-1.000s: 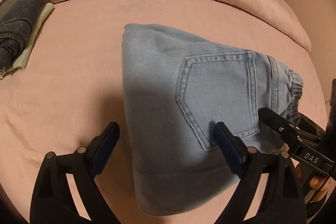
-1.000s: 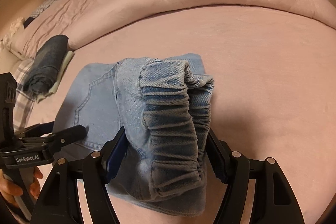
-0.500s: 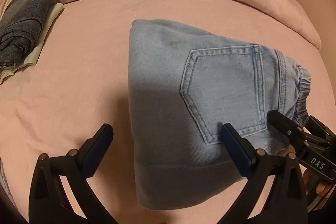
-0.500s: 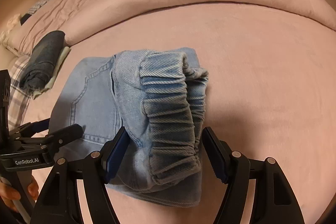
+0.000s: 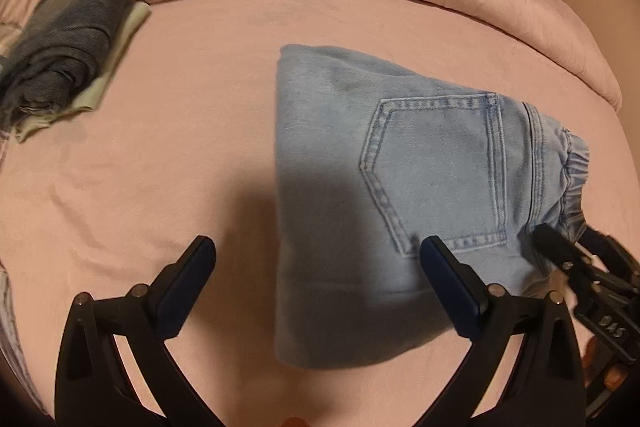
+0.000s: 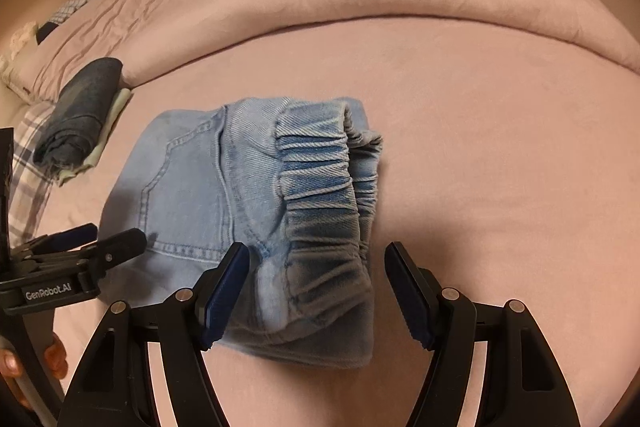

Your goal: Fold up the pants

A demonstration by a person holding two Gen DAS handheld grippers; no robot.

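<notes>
Nearest, the left gripper point(image 5: 318, 253) is hanging with jaws apart, holding nothing, at the bottom of its frame. Likewise the right gripper point(image 6: 316, 267) is gaping around, not gripping, the elastic waistband point(image 6: 324, 203). Mid-frame, the jeans point(image 5: 384, 187) are lying folded on the pink bed point(image 5: 168, 131). Finishing well probably means lifting both away cleanly, without snagging. Farther, upper left, 1 dark pile point(image 5: 68, 43) is sitting.

Light-blue denim pants point(image 5: 400, 187), ribbed elastic waistband point(image 6: 324, 195), matt pink velvety bedspread point(image 5: 180, 147), dark denim stack point(image 5: 68, 55)
</notes>
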